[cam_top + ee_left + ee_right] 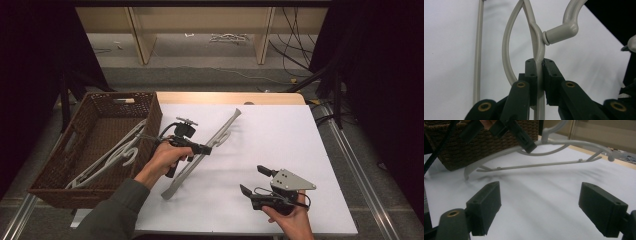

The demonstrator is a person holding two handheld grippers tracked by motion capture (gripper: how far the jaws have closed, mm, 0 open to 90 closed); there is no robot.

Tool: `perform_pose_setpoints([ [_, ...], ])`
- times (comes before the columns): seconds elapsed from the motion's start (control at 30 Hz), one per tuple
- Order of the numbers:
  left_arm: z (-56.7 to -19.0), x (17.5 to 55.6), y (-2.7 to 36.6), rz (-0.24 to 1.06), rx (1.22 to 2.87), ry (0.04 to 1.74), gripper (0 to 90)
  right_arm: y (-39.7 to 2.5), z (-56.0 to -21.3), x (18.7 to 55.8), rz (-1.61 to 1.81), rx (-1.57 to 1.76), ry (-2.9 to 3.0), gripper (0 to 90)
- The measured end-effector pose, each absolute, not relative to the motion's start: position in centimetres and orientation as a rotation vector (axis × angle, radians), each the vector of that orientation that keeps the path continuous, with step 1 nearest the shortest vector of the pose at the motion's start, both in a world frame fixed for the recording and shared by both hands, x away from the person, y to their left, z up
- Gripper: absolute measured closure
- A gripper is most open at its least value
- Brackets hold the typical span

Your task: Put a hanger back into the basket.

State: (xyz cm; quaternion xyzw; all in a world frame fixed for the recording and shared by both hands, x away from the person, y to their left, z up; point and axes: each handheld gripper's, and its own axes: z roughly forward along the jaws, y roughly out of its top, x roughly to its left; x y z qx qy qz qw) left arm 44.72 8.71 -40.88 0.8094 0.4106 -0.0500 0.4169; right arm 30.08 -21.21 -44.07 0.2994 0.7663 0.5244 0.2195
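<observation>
1. The left tool point(206, 148) clamps only the thin neck of the grey hanger point(537, 45); it could pivot or slip, and its long arm may snag the wicker basket point(150, 120).
2. The hanger is pale plastic, slanting over the white bench point(280, 135) beside the basket.
3. The right tool point(541, 207) is wide open, holding nothing.

No readable text or marks

The grey hanger point(202, 152), the wicker basket point(50, 172), the white table top point(280, 135) and both grippers bear no legible lettering, labels or numbers
</observation>
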Motion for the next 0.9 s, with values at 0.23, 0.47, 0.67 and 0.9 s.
perform_pose_setpoints([
  [0.23,-38.7,44.0,9.8,-0.143,1.915,1.031,82.6,-21.2,-44.0,30.1,1.456,0.836,2.118,19.0],
  [0.47,-36.3,42.8,10.6,-0.124,1.897,1.007,82.6,-21.2,-44.1,30.1,1.454,0.833,2.112,19.0],
  [0.67,-33.5,42.0,11.4,-0.085,1.87,0.981,82.6,-21.2,-44.1,30.1,1.449,0.824,2.116,19.0],
  [0.9,-30.3,40.7,12.3,-0.017,1.884,0.935,82.5,-21.1,-44.1,30.1,1.454,0.826,2.107,19.0],
])
